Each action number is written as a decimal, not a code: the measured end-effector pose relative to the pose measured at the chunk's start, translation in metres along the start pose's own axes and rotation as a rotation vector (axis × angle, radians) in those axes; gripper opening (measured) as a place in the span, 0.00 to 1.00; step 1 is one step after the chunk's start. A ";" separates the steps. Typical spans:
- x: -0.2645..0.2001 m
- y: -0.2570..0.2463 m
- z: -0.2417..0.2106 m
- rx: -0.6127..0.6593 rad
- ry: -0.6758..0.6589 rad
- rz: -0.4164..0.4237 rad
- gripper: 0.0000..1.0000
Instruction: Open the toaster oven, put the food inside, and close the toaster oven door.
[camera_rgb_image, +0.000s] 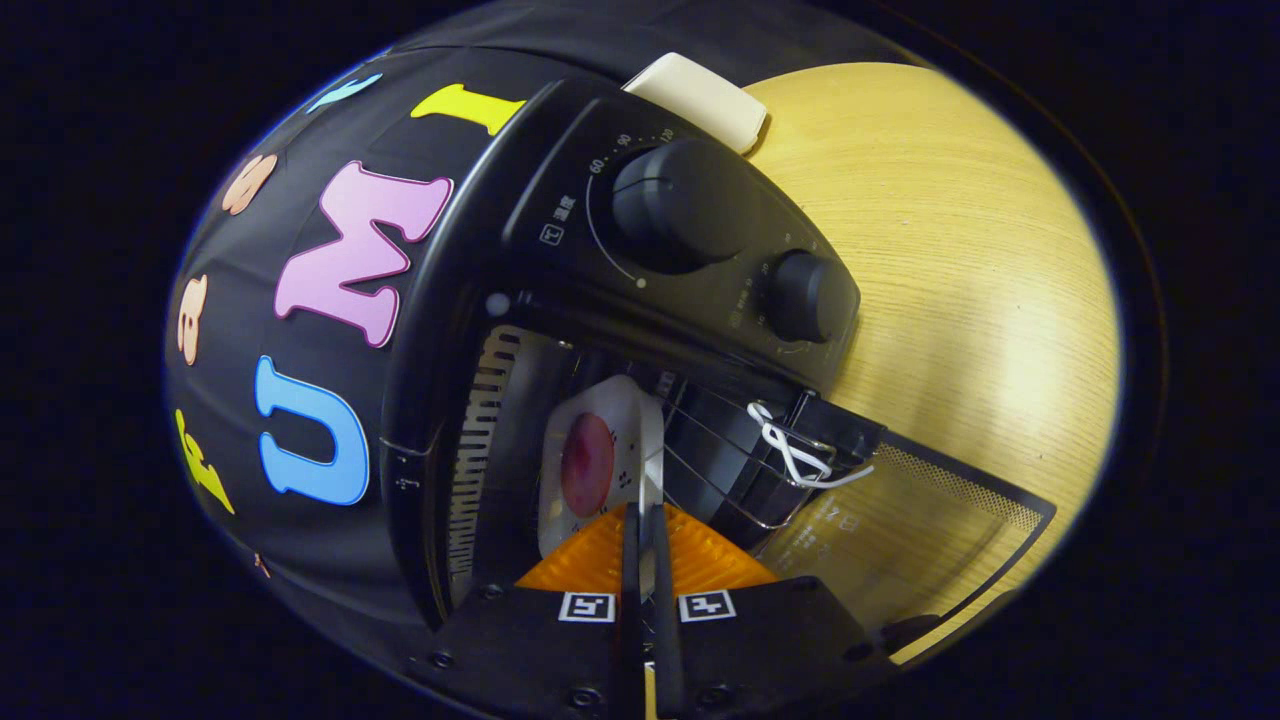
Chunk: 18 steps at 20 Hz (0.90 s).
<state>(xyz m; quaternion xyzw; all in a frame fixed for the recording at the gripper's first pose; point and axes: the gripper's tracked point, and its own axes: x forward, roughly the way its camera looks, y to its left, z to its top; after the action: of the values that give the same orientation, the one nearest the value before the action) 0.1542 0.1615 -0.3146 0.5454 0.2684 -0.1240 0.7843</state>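
Food plate (600, 455), white w/ a reddish item, sits edge-on inside the toaster oven (470, 330), rim nipped between near-closed jaws of gripper (647, 520). Wire rack (730, 450) beside it; door (900, 530) hangs open over worktop (950, 250). Risk: thin rim grip may slip, or plate catches rack, if withdrawal isn't straight

My tool (645, 520) grips the plate's (600, 460) edge inside the oven (560, 300). The plate sits on the rack (720, 460). The oven stands on the desk (950, 250), its door (900, 530) down.
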 end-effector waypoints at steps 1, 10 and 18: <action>-0.002 0.003 -0.001 0.001 0.006 0.013 0.10; -0.032 0.018 -0.025 -0.083 0.122 0.085 0.65; -0.091 0.007 -0.056 -0.389 0.252 0.079 0.98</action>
<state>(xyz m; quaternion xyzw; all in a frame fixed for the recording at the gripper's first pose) 0.0671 0.2065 -0.2729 0.4051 0.3617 0.0300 0.8392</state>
